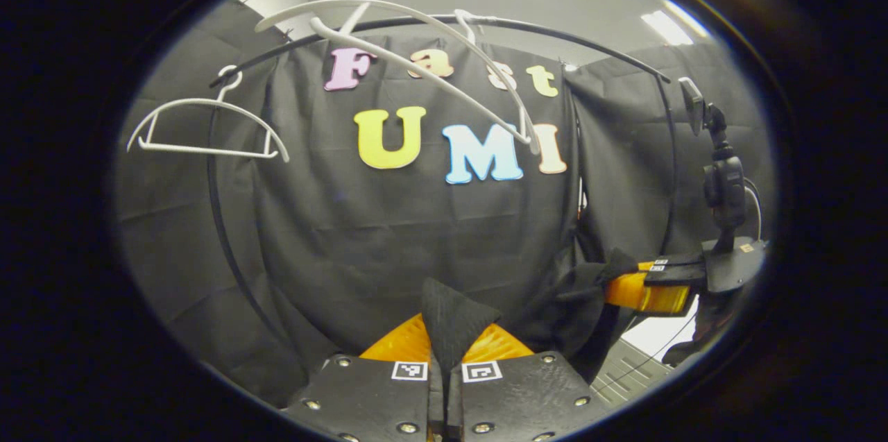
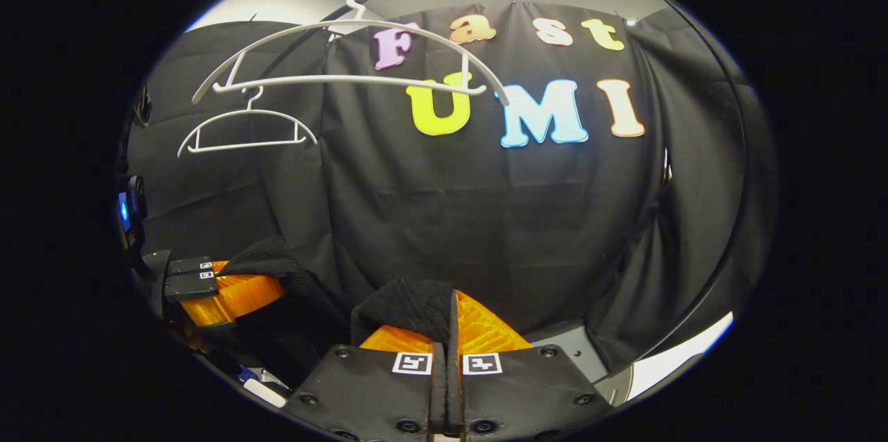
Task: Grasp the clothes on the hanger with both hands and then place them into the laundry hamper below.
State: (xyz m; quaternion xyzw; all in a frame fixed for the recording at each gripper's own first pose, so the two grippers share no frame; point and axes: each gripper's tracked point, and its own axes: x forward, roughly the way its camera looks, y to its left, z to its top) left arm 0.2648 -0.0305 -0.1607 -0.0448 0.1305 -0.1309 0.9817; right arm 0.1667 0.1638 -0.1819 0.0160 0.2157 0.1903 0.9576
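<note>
A black garment (image 1: 454,313) is pinched in my left gripper (image 1: 449,345), which is shut on a fold of it. The cloth stretches right to my right gripper (image 1: 628,288), also clamped on it. In the right gripper view, my right gripper (image 2: 449,327) is shut on a bunch of the same black garment (image 2: 409,307), and the left gripper (image 2: 232,289) holds another part at the lower left. The garment hangs between the two, below the bare white hangers (image 1: 423,53) (image 2: 347,57) on the black rail (image 1: 555,36).
A second bare white hanger (image 1: 208,126) (image 2: 246,126) hangs farther along the rail. Black cloth walls close in the back and sides. A grey slatted surface (image 1: 628,369) shows low at the right, under the right gripper; a pale floor strip (image 2: 676,359) lies beyond.
</note>
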